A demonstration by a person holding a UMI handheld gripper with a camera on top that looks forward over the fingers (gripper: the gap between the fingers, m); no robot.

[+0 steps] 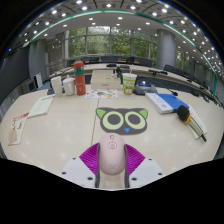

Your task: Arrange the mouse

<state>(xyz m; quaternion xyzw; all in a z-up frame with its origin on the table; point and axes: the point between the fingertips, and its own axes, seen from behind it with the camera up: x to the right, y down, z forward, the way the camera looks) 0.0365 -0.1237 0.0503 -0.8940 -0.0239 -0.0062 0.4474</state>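
Note:
A pale pink computer mouse (111, 157) sits between my gripper's (112, 160) two fingers, whose magenta pads (90, 156) press on both of its sides. The gripper is shut on the mouse and holds it over the near part of the beige table (60, 125). Just beyond the mouse lies a mouse mat (123, 120) with a green and black cat face with big round eyes.
At the back left stand cups and a red-capped bottle (78, 77). A green carton (129, 82) stands at the back middle. Blue and white boxes (168, 101) with a yellow object lie at the right. Papers (20, 125) lie at the left.

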